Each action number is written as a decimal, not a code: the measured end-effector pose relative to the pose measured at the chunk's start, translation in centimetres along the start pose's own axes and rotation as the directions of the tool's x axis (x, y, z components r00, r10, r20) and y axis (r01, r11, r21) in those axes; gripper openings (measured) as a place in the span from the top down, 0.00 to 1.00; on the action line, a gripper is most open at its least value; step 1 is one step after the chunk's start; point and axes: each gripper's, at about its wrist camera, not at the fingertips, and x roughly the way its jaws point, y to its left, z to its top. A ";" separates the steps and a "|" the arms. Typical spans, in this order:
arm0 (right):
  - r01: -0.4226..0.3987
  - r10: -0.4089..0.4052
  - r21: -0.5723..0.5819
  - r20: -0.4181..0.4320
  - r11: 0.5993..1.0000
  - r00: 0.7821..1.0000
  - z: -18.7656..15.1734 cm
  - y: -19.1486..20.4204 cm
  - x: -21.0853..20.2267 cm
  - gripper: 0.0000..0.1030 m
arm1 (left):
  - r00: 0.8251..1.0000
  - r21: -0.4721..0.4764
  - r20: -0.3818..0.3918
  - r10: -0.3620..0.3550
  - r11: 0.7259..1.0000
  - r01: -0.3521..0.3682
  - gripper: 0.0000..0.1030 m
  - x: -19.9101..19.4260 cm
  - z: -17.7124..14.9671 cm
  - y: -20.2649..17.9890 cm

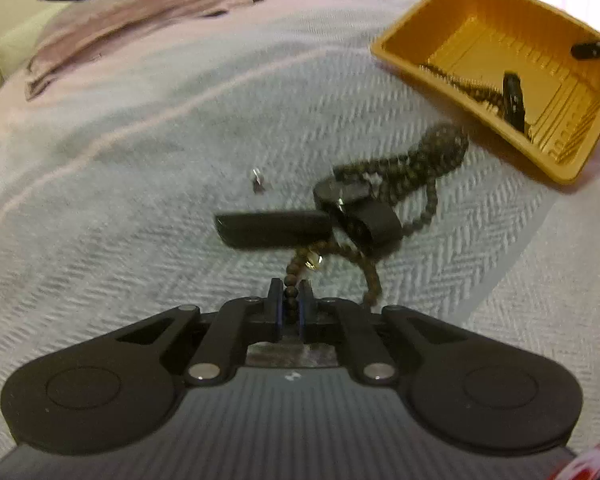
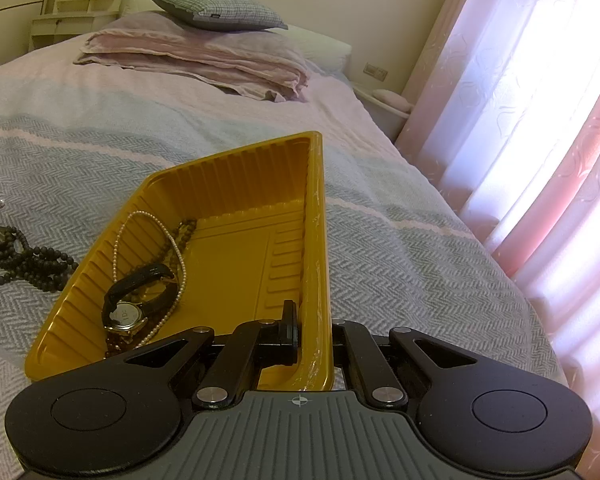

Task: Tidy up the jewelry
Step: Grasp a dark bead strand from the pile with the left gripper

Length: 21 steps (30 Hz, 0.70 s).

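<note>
A dark bead strand (image 1: 380, 184) lying on the bed (image 1: 140, 160) was pinched by the left gripper (image 1: 291, 300), presumably for lifting into the yellow tray (image 2: 316, 240), whose near rim was clamped steady by the right gripper (image 2: 312, 332).

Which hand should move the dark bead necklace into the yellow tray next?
Left: the left gripper is already shut on the bead necklace. The right gripper is busy clamping the yellow tray rim.
</note>
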 end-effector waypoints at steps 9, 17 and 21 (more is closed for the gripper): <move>0.001 -0.001 -0.003 0.001 1.000 1.000 0.1 -0.1 -0.1 0.96 | 0.996 0.012 0.090 0.006 1.000 -0.007 0.94 -4.1 2.7 1.1; 0.002 -0.002 0.002 0.000 1.000 1.000 0.0 0.0 0.0 0.97 | 0.990 0.057 0.141 -0.018 0.998 0.010 0.94 -5.6 5.1 -0.1; 0.000 0.000 0.002 0.003 1.000 1.000 0.0 0.0 0.0 0.96 | 0.987 0.086 0.156 -0.048 0.996 0.035 0.94 -5.6 6.3 -1.5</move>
